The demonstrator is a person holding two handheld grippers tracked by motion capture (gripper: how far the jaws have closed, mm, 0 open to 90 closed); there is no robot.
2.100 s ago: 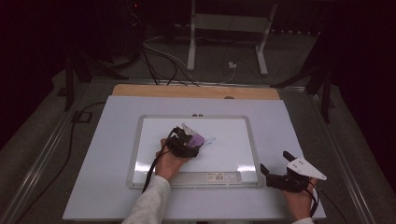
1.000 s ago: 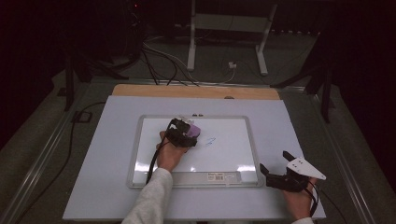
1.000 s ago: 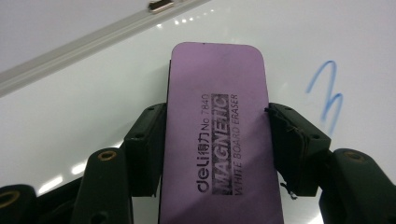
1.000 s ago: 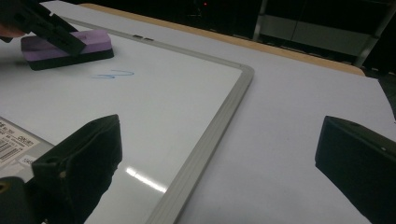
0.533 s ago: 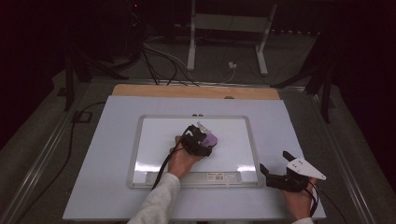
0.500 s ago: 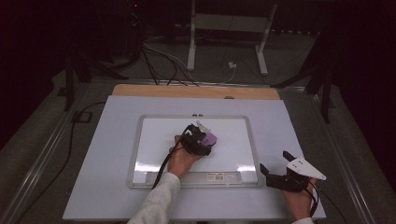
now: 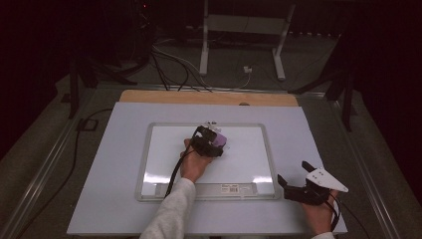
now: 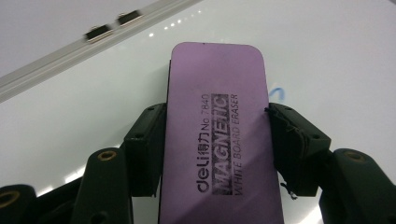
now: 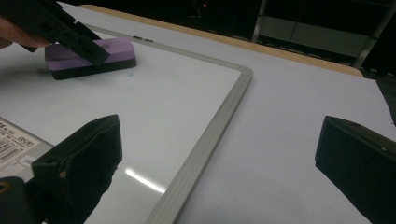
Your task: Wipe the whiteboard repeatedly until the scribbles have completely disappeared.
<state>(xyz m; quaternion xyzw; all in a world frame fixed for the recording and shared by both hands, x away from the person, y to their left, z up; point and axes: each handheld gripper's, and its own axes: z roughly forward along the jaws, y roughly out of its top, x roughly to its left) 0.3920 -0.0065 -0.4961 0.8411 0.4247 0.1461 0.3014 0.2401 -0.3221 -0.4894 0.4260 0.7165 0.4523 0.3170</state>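
A purple whiteboard eraser (image 8: 219,130) with black print lies flat on the whiteboard (image 7: 271,159), near the middle of its upper half. My left gripper (image 7: 211,142) is shut on the eraser's (image 7: 220,140) long sides, and its black fingers (image 8: 149,140) press both edges. A faint blue pen mark (image 8: 276,91) remains just beside the eraser. My right gripper (image 7: 293,173) rests open off the board's lower right corner, with nothing between its jaws. In the right gripper view, the eraser (image 9: 88,53) and the left gripper (image 9: 60,28) sit at the far left.
The whiteboard's grey frame (image 9: 219,126) has a barcode label (image 9: 14,144) on its near edge and small clips (image 8: 99,32) on the far edge. It lies on a pale tabletop (image 7: 308,129) with a wooden strip (image 7: 209,97) behind. Cables and stand legs (image 7: 204,55) cover the dark floor beyond.
My left gripper has slid the eraser rightward across the board. The blue scribble seen earlier is mostly wiped away. The right gripper has stayed still.
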